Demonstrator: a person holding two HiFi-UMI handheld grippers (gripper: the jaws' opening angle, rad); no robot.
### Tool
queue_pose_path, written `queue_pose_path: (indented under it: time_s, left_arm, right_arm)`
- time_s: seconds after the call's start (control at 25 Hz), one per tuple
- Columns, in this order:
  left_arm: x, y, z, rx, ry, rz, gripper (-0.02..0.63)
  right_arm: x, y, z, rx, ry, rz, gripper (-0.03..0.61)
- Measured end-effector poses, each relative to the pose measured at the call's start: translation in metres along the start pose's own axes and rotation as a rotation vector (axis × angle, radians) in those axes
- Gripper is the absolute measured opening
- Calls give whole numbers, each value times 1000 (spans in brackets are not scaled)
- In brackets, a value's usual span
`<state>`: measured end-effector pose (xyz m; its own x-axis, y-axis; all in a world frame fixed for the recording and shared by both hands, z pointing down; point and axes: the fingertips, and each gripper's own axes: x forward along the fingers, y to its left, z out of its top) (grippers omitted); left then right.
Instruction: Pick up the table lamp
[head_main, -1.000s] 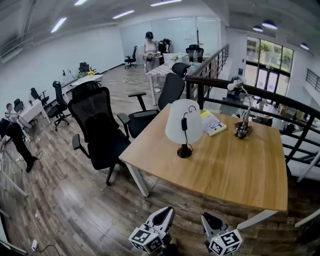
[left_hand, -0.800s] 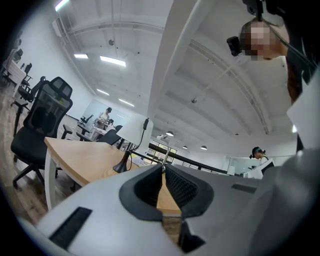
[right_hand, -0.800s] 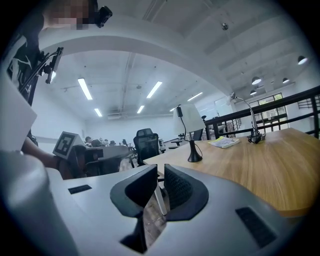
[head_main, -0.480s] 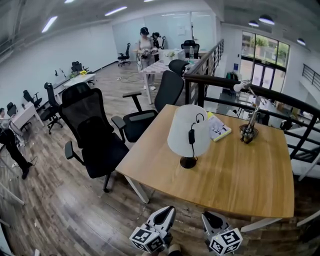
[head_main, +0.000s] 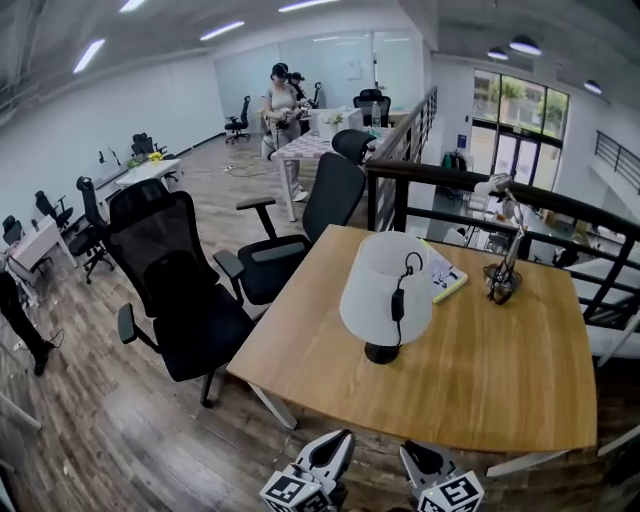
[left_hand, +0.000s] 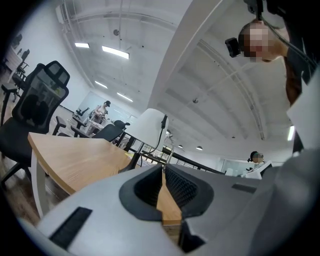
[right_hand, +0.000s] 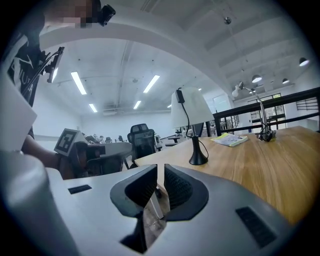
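The table lamp (head_main: 386, 288) has a white cone shade, a black base and a black cord with a switch. It stands upright near the middle of the wooden table (head_main: 500, 370). In the left gripper view the lamp (left_hand: 150, 127) shows ahead beyond the table edge; in the right gripper view the lamp (right_hand: 192, 107) stands ahead on the tabletop. My left gripper (head_main: 338, 440) and right gripper (head_main: 412, 452) are at the bottom of the head view, short of the table's near edge. The left gripper (left_hand: 163, 172) and right gripper (right_hand: 160, 175) are both shut on nothing.
A silver jointed desk lamp (head_main: 505, 270) and a book (head_main: 447, 280) sit at the table's far side. Two black office chairs (head_main: 180, 290) (head_main: 320, 200) stand to its left. A black railing (head_main: 480, 190) runs behind. A person (head_main: 280, 95) stands far back.
The head view has closed in on the table: the lamp looks larger and has shifted down and right. Both grippers stay shut at the bottom edge.
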<state>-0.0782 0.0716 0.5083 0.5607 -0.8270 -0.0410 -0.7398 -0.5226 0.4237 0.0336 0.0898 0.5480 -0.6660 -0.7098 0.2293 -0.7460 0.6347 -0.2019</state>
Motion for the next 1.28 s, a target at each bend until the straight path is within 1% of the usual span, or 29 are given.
queue_pose_path:
  time_s: [0.2, 0.4, 0.56, 0.72, 0.96, 1.04, 1.16, 1.28]
  left_arm:
    - [0, 11, -15, -52, 17, 4, 26]
    - [8, 17, -17, -75, 30, 1, 26]
    - [20, 31, -7, -70, 20, 2, 26]
    - [40, 46, -1, -122, -2, 0, 26]
    - [73, 56, 0, -184, 5, -51, 26]
    - [86, 63, 6, -206, -15, -70, 26]
    - [104, 67, 21, -256, -50, -119, 26]
    - [122, 73, 27, -301, -42, -159, 26]
  right_arm:
    - [3, -10, -15, 32, 35, -22, 57]
    - [15, -13, -23, 40, 70, -16, 57]
    - [38, -21, -14, 41, 55, -7, 57]
    - [56, -35, 3, 32, 24, -2, 57]
    - [71, -64, 1, 89, 39, -44, 57]
    - [81, -73, 4, 86, 44, -44, 57]
    - [96, -82, 9, 84, 51, -41, 57]
    - [111, -92, 16, 86, 52, -37, 57]
